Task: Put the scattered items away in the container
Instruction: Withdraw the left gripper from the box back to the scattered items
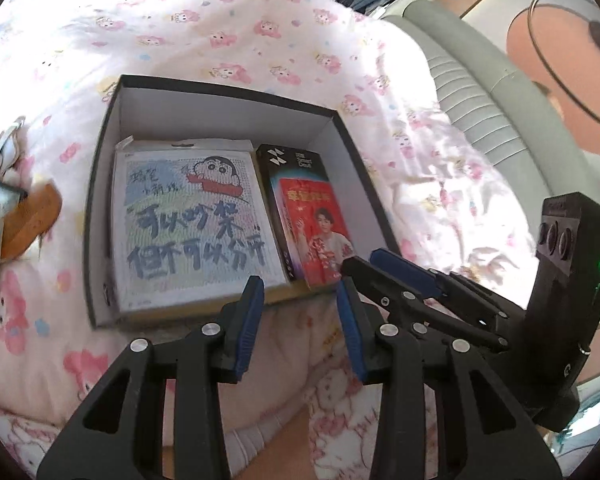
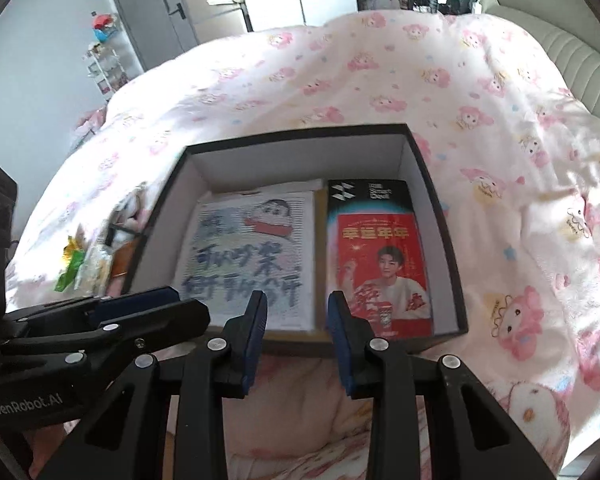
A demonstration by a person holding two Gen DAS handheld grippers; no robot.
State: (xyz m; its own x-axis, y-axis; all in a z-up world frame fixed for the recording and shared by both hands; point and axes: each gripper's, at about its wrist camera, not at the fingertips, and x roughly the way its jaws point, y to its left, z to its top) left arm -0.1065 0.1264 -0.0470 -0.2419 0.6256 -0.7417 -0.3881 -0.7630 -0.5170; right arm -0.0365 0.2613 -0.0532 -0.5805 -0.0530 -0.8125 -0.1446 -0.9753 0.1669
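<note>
Left wrist view showed the left gripper (image 1: 300,312) nearest the lens, its blue pads parted by a narrow gap with nothing between them, hanging just short of the near wall of the black box (image 1: 100,200). Beside it, the right gripper (image 1: 376,268) reached toward the same near edge; in its own view the right gripper (image 2: 298,312) likewise stood narrowly apart and empty, with the left one lying at the lower left.

Beyond the pads, the open box rested on a pink cartoon-print quilt (image 1: 240,32). Inside lay a flat pack with a cartoon drawing and handwritten characters (image 1: 192,224), and just to its right a black-and-red carton (image 1: 312,220) showing a printed figure; the two sat side by side on the floor of the box.

Farther left, outside the box, loose things waited on the quilt: a brown flat piece (image 1: 32,224), a small framed card (image 1: 0,200), and, in the right wrist view, green and yellow wrappers (image 2: 80,268). Motion blur made them hard to name. A grey padded headboard (image 1: 480,92) closed the scene behind.

Judging from this, the job looked unfinished. The soft quilt could let the box tip or slide if a gripper nudged its wall. Thin wrappers could slip from narrow pads or drag bedding up with them. With both grippers so close together, a reach across to the left could also knock one against the other.
</note>
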